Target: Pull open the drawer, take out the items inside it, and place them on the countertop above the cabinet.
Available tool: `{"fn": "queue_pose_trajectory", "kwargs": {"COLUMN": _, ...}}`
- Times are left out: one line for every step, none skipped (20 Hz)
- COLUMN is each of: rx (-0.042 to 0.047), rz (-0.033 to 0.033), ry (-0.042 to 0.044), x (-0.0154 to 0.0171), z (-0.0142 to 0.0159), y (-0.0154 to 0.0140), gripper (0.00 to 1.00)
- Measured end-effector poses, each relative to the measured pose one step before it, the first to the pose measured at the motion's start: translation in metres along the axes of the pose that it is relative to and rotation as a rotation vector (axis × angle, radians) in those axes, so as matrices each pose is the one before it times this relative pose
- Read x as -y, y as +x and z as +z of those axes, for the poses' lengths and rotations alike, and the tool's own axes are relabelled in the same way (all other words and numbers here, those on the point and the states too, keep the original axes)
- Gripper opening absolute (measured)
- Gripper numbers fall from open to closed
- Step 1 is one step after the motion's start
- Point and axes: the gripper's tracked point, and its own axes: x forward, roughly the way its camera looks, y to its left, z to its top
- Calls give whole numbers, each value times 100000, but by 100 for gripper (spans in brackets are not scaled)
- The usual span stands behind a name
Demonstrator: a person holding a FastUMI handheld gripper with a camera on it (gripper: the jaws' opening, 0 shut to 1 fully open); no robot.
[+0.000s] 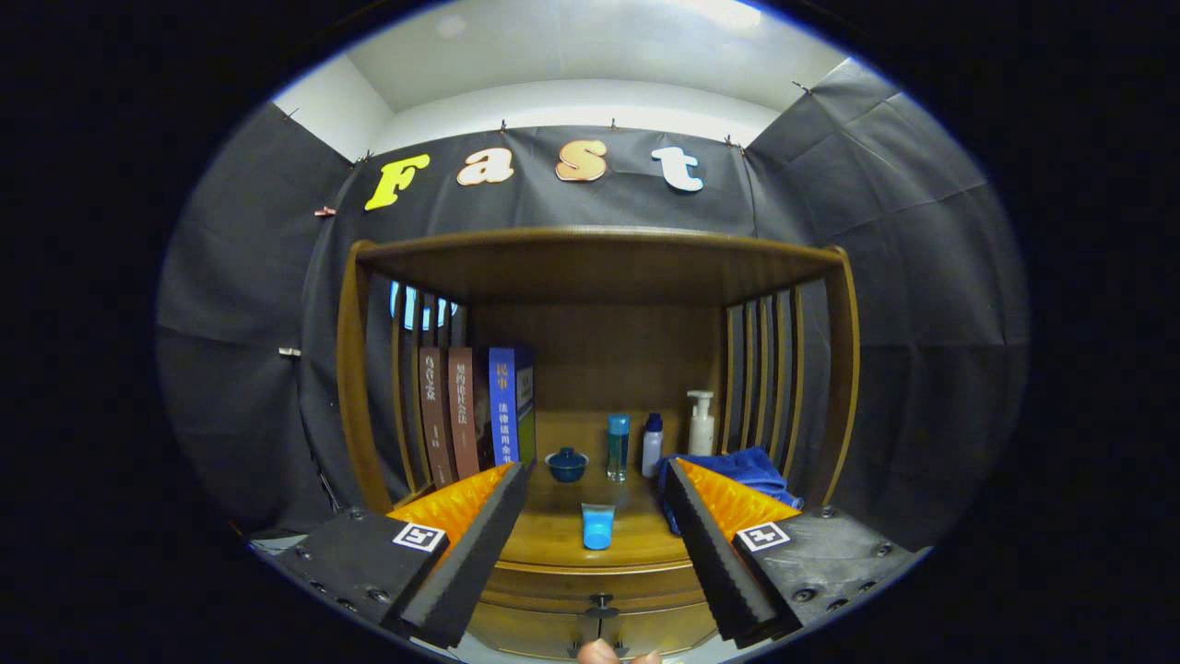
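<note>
Gripper view: tongs [597, 544] are wide open and hold nothing. Between the fingers, a blue tube [597, 527] stands on the table [553, 544]. The drawer [599, 622] sits shut below it, with a dark knob [602, 609]. Beyond are a small bowl [567, 464], bottles [618, 445], books [479, 415] and a blue cloth [742, 466].

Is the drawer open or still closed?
Closed. The drawer front sits flush under the countertop edge, its small dark knob untouched, nothing pulled out. The gripper hangs open before it, fingers spread wide apart.
</note>
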Motion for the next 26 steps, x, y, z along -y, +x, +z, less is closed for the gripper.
{"fn": "queue_pose_trajectory", "kwargs": {"rx": -142, "rz": 847, "ry": 785, "x": -141, "z": 1210, "y": -616, "gripper": 99}}
{"fn": "queue_pose_trajectory", "kwargs": {"rx": -76, "rz": 1233, "ry": 1085, "x": -171, "z": 997, "y": -603, "gripper": 99}}
{"fn": "queue_pose_trajectory", "kwargs": {"rx": -668, "rz": 979, "ry": 1096, "x": -20, "z": 890, "y": -579, "gripper": 99}}
{"fn": "queue_pose_trajectory", "kwargs": {"rx": -891, "rz": 868, "ry": 821, "x": -56, "z": 672, "y": -361, "gripper": 99}}
{"fn": "queue_pose_trajectory", "kwargs": {"rx": -593, "rz": 875, "ry": 717, "x": -76, "z": 690, "y": -457, "gripper": 99}}
{"fn": "queue_pose_trajectory", "kwargs": {"rx": -405, "rz": 247, "ry": 166, "x": 76, "z": 674, "y": -453, "gripper": 99}}
{"fn": "queue_pose_trajectory", "kwargs": {"rx": 52, "rz": 257, "ry": 88, "x": 8, "z": 700, "y": -275, "gripper": 99}}
{"fn": "queue_pose_trajectory", "kwargs": {"rx": 443, "rz": 144, "ry": -341, "x": -65, "z": 827, "y": -661, "gripper": 99}}
{"fn": "queue_pose_trajectory", "kwargs": {"rx": 485, "rz": -93, "ry": -1155, "x": 67, "z": 609, "y": -363, "gripper": 99}}
{"fn": "queue_pose_trajectory", "kwargs": {"rx": 191, "rz": -399, "ry": -1060, "x": 64, "z": 448, "y": -204, "gripper": 99}}
{"fn": "queue_pose_trajectory", "kwargs": {"rx": 787, "rz": -153, "ry": -786, "x": -2, "z": 373, "y": -191, "gripper": 99}}
{"fn": "queue_pose_trajectory", "kwargs": {"rx": 767, "rz": 110, "ry": 9, "x": -84, "z": 349, "y": -147, "gripper": 99}}
{"fn": "queue_pose_trajectory", "kwargs": {"rx": 594, "rz": 299, "ry": 42, "x": -133, "z": 191, "y": -56, "gripper": 99}}
{"fn": "queue_pose_trajectory", "kwargs": {"rx": 163, "rz": 70, "ry": -52, "x": -39, "z": -33, "y": -100, "gripper": 99}}
{"fn": "queue_pose_trajectory", "kwargs": {"rx": 29, "rz": -58, "ry": 174, "x": 66, "z": -103, "y": 123, "gripper": 99}}
{"fn": "queue_pose_trajectory", "kwargs": {"rx": -327, "rz": -139, "ry": 224, "x": 94, "z": -160, "y": -39, "gripper": 99}}
{"fn": "queue_pose_trajectory", "kwargs": {"rx": -953, "rz": -173, "ry": 395, "x": 40, "z": -386, "y": 18, "gripper": 99}}
{"fn": "queue_pose_trajectory", "kwargs": {"rx": -618, "rz": 51, "ry": 247, "x": 40, "z": -303, "y": 56, "gripper": 99}}
{"fn": "queue_pose_trajectory", "kwargs": {"rx": -377, "rz": -79, "ry": 369, "x": 16, "z": -150, "y": 85, "gripper": 99}}
{"fn": "queue_pose_trajectory", "kwargs": {"rx": -273, "rz": -331, "ry": 2, "x": 94, "z": -146, "y": 64, "gripper": 99}}
{"fn": "queue_pose_trajectory", "kwargs": {"rx": 57, "rz": -266, "ry": -163, "x": 119, "z": -78, "y": 186, "gripper": 99}}
{"fn": "queue_pose_trajectory", "kwargs": {"rx": 127, "rz": -182, "ry": -81, "x": 63, "z": -38, "y": -45, "gripper": 99}}
{"fn": "queue_pose_trajectory", "kwargs": {"rx": 83, "rz": 98, "ry": -22, "x": -119, "z": 4, "y": 82, "gripper": 99}}
{"fn": "queue_pose_trajectory", "kwargs": {"rx": 52, "rz": -48, "ry": -48, "x": -55, "z": -71, "y": -4, "gripper": 99}}
{"fn": "queue_pose_trajectory", "kwargs": {"rx": 169, "rz": -251, "ry": -256, "x": 83, "z": 48, "y": -13, "gripper": 99}}
{"fn": "queue_pose_trajectory", "kwargs": {"rx": 38, "rz": -280, "ry": -314, "x": 60, "z": -23, "y": 45, "gripper": 99}}
